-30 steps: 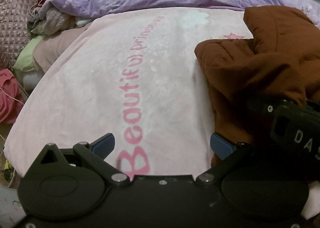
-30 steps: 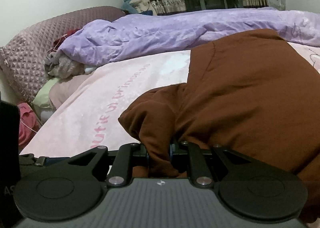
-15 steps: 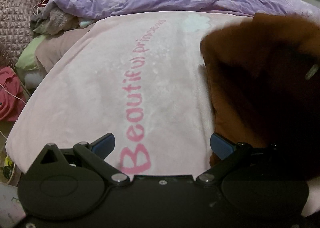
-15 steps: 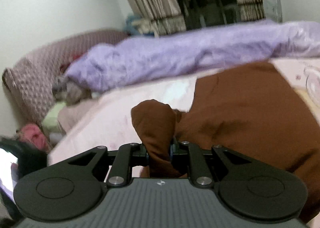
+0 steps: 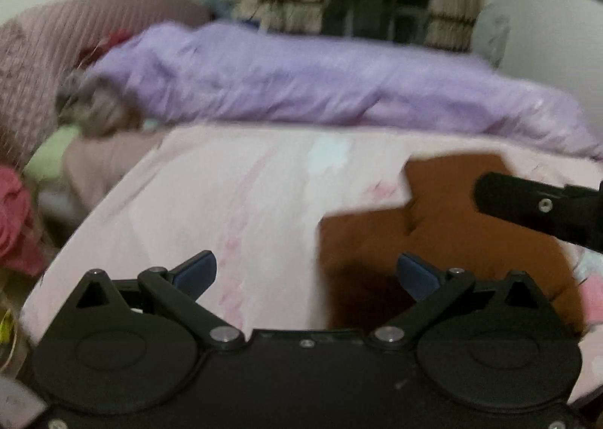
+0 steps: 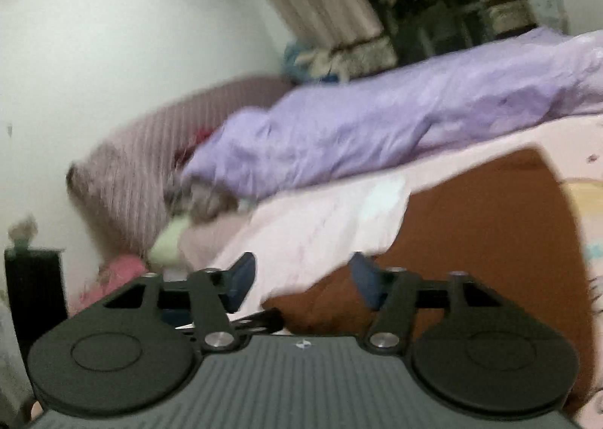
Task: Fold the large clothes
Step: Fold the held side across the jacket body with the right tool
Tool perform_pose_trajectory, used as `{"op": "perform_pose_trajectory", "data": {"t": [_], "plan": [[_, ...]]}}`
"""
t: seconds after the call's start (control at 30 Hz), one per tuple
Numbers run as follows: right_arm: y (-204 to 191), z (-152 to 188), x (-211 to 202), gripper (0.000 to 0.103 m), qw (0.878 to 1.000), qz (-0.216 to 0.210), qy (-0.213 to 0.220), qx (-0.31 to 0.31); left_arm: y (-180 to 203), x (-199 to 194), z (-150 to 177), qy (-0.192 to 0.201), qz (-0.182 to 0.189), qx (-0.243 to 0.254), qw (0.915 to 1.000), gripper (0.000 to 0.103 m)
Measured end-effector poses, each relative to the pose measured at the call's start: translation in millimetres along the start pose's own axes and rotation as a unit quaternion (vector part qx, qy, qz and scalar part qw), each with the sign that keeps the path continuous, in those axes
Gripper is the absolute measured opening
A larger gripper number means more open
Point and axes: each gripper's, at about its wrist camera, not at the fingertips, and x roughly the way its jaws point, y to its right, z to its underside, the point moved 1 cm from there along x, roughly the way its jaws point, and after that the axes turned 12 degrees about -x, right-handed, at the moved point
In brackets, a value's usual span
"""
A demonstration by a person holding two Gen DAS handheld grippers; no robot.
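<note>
Brown garment [image 5: 444, 237] lying folded on the pink bed cover [image 5: 233, 195], right of centre; both the left claw [image 5: 307, 270] and right claw [image 6: 301, 280], whose jaws have just been opening, stand open and empty, so press the fold flat before regrasping.

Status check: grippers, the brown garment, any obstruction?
Left hand-held gripper open, empty. Right hand-held gripper just opened, nothing between pads. Brown garment lying on pink blanket. No obstruction seen.
</note>
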Motion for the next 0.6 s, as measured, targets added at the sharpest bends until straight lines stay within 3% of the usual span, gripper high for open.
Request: {"op": "perform_pose_trajectory", "data": {"t": [0.03,0.07,0.13,0.23,0.3,0.37,0.4,0.43,0.53,0.6], "plan": [[9,-4,-9,0.021,1.000,0.022,0.008,0.002,6,-1,-3,0.003,0.005,0.002,1.0000,0.103],[16,-6,-14,0.017,0.999,0.043,0.011,0.001,13,-1,-5,0.007,0.011,0.006,0.9999,0.103],[38,-3,-16,0.014,0.996,0.094,0.006,0.002,25,7,-7,0.006,0.023,0.010,0.9997,0.103],[73,16,2,0.014,0.989,0.139,-0.042,0.029,39,30,-4,-0.006,0.031,0.009,0.9995,0.103],[91,40,26,0.013,0.985,0.132,-0.092,0.056,51,58,9,-0.033,-0.001,0.029,0.9990,0.103],[101,64,40,0.008,0.985,0.110,-0.105,0.086,57,89,33,-0.064,-0.056,0.080,0.9932,0.103],[103,70,44,0.000,0.985,0.098,-0.108,0.095,56,102,49,-0.071,-0.074,0.101,0.9896,0.103],[103,71,45,0.000,0.985,0.087,-0.113,0.098,49,107,59,-0.071,-0.070,0.097,0.9903,0.103],[105,55,38,0.000,0.986,0.058,-0.112,0.108,16,103,64,-0.080,-0.023,0.006,0.9965,0.103],[98,43,29,0.005,0.988,0.096,-0.097,0.066,11,101,63,-0.084,-0.011,-0.005,0.9964,0.103]]}}
